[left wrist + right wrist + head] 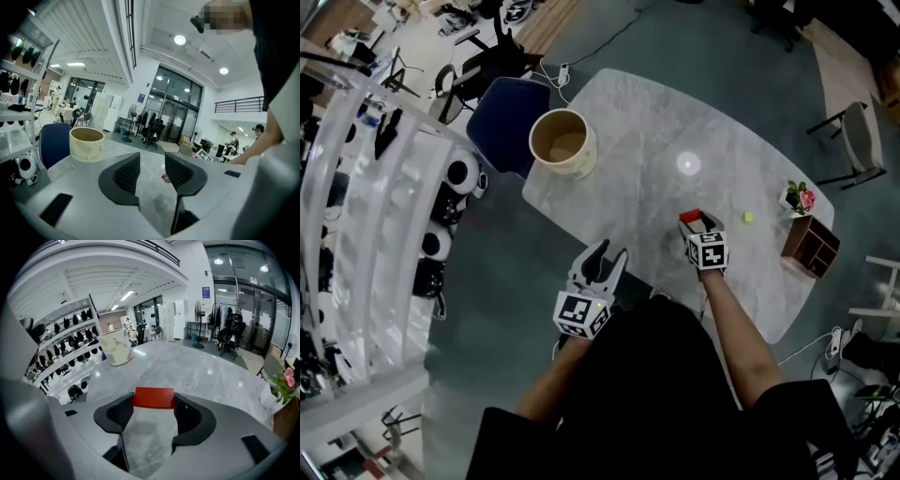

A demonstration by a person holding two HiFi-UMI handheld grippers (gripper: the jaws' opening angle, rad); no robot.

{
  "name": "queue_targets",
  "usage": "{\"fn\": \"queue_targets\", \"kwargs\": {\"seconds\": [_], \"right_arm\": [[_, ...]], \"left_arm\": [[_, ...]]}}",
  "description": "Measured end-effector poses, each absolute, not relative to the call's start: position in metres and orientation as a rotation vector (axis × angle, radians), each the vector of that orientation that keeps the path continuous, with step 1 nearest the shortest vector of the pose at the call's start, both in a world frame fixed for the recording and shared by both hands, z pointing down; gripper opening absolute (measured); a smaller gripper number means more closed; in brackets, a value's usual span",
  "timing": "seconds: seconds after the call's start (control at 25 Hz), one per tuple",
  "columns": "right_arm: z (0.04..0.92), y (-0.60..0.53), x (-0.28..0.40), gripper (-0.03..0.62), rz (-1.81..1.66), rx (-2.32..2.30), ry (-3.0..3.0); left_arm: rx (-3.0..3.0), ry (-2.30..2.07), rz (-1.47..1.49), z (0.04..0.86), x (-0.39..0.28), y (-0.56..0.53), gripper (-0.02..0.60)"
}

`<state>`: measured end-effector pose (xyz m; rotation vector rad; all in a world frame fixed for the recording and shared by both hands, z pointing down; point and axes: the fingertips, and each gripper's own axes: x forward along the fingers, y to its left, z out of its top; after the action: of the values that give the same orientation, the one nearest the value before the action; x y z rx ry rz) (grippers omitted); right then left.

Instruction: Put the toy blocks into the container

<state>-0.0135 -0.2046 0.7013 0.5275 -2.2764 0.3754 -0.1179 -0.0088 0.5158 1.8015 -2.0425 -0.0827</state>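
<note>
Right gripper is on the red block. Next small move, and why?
Probably lift the right gripper slightly and start swinging it left toward the container. Its jaws look closed on the red block, and the container stands open-topped across the table, well apart from it.
</note>
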Motion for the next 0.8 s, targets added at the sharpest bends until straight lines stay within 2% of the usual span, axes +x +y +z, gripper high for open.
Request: {"fn": "queue_targets", "kwargs": {"seconds": [0.24, 0.44, 0.8], "right_arm": [[0.654, -0.189, -0.089, 0.262, 0.277, 0.524, -2.335], [0.614, -0.173, -0.157, 0.262, 0.204, 0.512, -2.395], [0.561, -0.145, -0.257, 0.262, 0.169, 0.538, -2.482]], "left_arm": [[1.818, -2.047, -0.161, 0.497, -0.179, 0.023, 0.147], [1.852, -2.036, -0.180, 0.490, -0.223, 0.046, 0.101], [1.889, -2.016, -0.187, 0.475, -0.292, 0.085, 0.063]]}}
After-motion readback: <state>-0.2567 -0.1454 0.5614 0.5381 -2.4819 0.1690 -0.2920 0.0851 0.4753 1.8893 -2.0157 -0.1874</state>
